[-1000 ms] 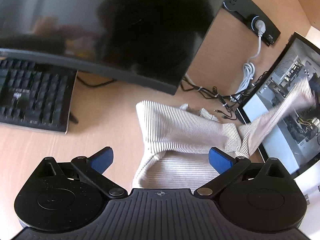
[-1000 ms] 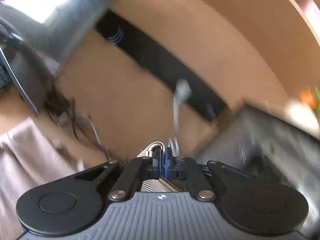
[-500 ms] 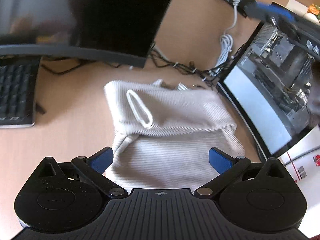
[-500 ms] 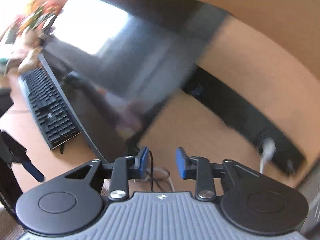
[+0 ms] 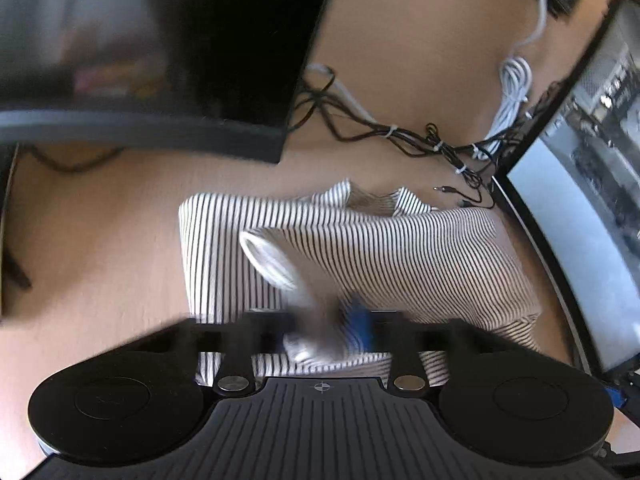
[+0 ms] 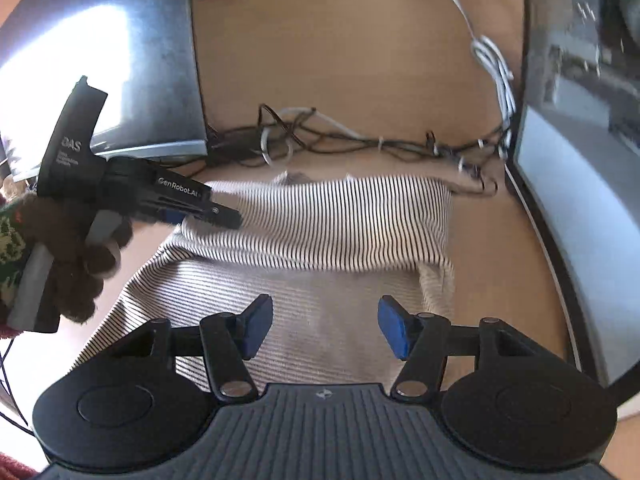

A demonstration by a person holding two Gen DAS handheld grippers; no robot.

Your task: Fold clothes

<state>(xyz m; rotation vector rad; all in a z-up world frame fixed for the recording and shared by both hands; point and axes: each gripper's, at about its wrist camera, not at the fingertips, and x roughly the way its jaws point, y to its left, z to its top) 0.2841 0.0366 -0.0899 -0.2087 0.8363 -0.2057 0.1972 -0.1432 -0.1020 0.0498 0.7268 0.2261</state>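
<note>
Lying on the tan surface (image 5: 100, 248) between two dark monitors, one striped garment (image 5: 400, 248) is partly folded, a sleeve cuff (image 5: 268, 260) resting on top. One left claw (image 5: 332, 332) has closed on a bunch of its fabric near the front edge, blurred in its own view. One right claw (image 6: 320, 328) hovers over the garment's plain near portion, its jaws opening, nothing pressed between them. A tangle of cables (image 6: 340, 140) lies behind.
</note>
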